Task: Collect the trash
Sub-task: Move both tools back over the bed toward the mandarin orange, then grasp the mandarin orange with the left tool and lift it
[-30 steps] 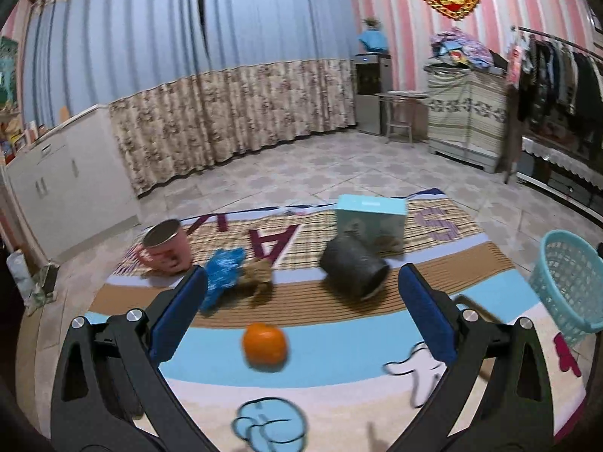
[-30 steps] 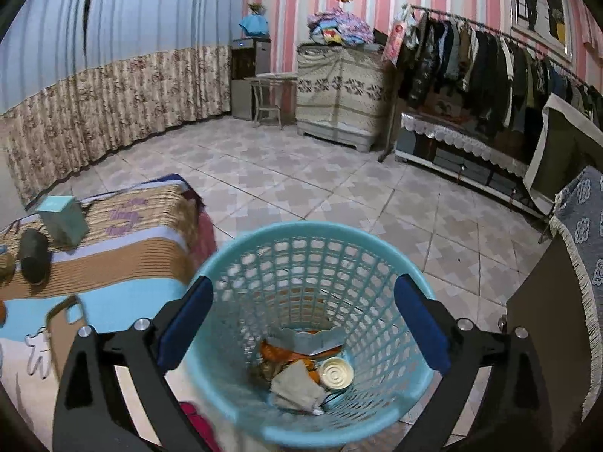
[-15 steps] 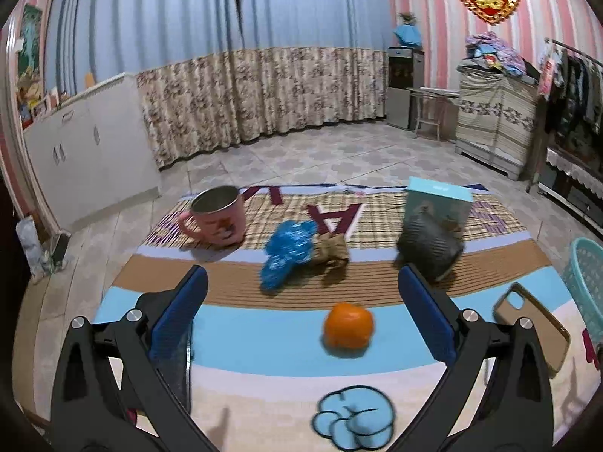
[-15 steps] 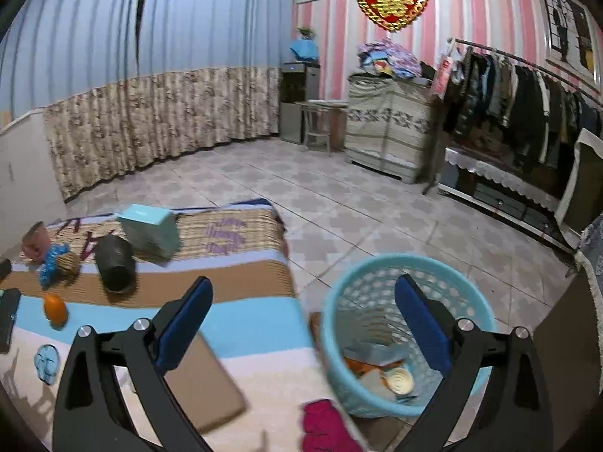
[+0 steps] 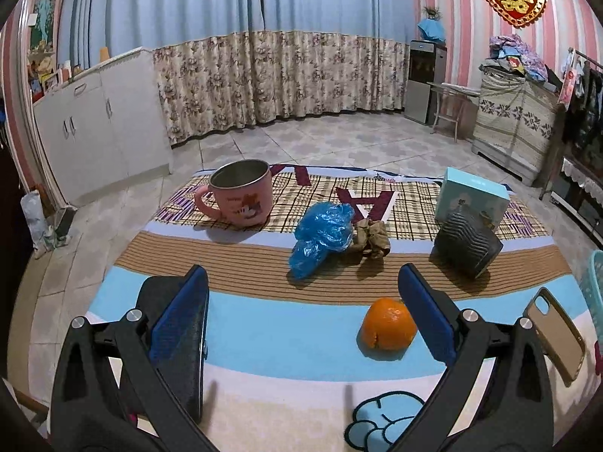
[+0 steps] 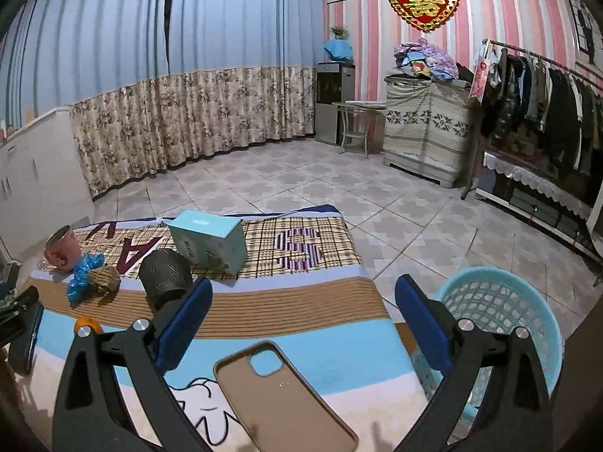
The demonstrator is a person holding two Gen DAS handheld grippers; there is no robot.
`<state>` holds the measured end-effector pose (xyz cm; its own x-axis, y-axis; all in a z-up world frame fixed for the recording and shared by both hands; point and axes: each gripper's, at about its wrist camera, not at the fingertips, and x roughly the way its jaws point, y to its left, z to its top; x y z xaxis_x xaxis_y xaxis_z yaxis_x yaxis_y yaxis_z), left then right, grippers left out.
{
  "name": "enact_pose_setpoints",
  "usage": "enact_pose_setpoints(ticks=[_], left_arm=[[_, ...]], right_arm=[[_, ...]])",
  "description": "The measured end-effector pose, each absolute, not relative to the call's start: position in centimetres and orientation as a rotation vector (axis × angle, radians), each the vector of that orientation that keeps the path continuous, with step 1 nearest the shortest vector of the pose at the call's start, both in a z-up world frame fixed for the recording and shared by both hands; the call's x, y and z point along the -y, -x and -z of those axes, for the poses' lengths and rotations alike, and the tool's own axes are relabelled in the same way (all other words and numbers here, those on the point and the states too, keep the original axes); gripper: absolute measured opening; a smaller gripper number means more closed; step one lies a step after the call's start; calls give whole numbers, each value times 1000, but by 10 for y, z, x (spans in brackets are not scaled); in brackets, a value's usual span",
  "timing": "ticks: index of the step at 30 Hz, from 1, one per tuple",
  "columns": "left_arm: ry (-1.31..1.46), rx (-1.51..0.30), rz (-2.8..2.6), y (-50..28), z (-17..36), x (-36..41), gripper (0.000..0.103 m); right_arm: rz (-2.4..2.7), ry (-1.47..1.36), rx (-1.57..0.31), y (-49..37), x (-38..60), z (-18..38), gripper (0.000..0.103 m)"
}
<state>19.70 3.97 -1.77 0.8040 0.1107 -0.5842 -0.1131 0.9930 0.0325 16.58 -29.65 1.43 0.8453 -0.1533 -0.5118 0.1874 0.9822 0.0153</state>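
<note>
Hovering wide open and empty, the left gripper (image 5: 303, 312) faces the blue plastic wrapper (image 5: 322, 233) and brown crumpled scrap (image 5: 371, 239), touching each other on the mat (image 5: 264, 324). The right gripper (image 6: 303, 324), also spread and empty, hangs over a phone case (image 6: 279, 395) beside the basket (image 6: 501, 301). Best approach: straddle the wrapper low, avoiding the orange (image 5: 388, 324).

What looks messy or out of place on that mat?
Two crumpled scraps lie mid-mat, touching: a blue plastic bag and a brown paper wad. Nearby a dark ribbed cup lies tipped on its side against the teal box. The pink mug stands upright, and the orange looks whole.
</note>
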Motion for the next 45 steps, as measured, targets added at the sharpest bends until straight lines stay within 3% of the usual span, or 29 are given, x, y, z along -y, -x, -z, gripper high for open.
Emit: enact_pose_setpoints(ticks=[34,37,39,44,45], left_arm=[[42,-845,82,-235,88,13,97],[17,-856,114,-235,93,22,85],[31,-871,136,-238,95,23,68],[58,-878,154,-239,96,17,46],[61,-877,158,-239,95,14,45]], right_arm=[[189,38,-667,-189,285,42,95],[187,15,-673,-188,286,44,95],[182,11,-676,-189,286,45,95],[178,27,-680,-190,281,47,95],[176,27,-679,-190,280,47,95]])
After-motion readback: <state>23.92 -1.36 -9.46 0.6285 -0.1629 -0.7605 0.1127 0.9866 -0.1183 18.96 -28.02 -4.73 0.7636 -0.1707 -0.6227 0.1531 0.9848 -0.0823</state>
